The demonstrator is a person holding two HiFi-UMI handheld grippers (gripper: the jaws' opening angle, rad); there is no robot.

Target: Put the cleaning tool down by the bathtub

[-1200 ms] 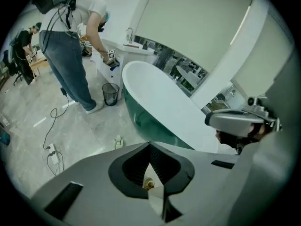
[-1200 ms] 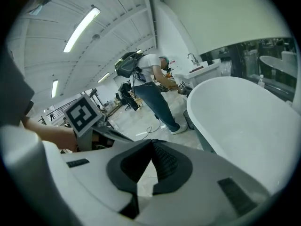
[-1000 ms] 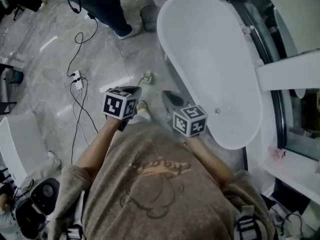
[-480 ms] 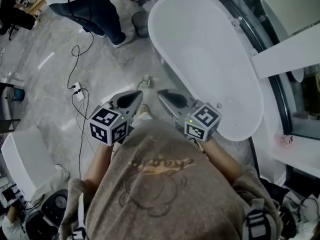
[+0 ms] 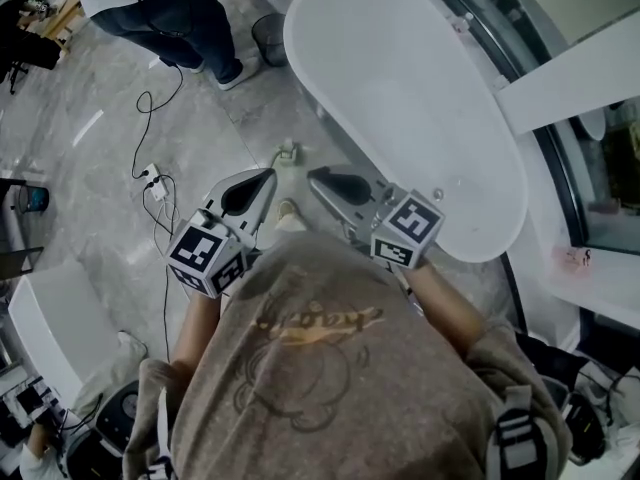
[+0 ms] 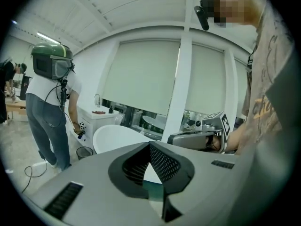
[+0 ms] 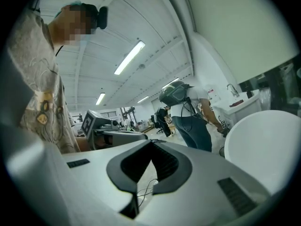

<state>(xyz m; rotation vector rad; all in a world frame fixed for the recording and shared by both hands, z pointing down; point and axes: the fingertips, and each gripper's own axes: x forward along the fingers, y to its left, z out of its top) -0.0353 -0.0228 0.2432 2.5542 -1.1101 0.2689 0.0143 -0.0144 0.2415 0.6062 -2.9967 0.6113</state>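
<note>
The white oval bathtub (image 5: 400, 98) fills the upper middle of the head view. A small pale cleaning tool (image 5: 288, 152) lies on the grey floor right beside the tub's left side. My left gripper (image 5: 270, 173) and right gripper (image 5: 312, 175) hang side by side above the floor, well above the tool and apart from it. Both are shut with nothing between the jaws. The left gripper view has its shut jaws (image 6: 150, 144) pointing at the tub (image 6: 115, 135). In the right gripper view the jaws (image 7: 151, 141) are shut too, with the tub (image 7: 268, 140) at the right.
A person in jeans (image 5: 185, 13) stands at the tub's far end beside a small bin (image 5: 268, 38). A cable and power strip (image 5: 152, 178) lie on the floor to the left. A white cabinet (image 5: 45, 318) stands at lower left and a white counter (image 5: 570, 73) at right.
Both grippers have risen from the floor and tipped up toward level, their marker cubes swinging nearer the camera. The tool stays on the floor by the tub.
</note>
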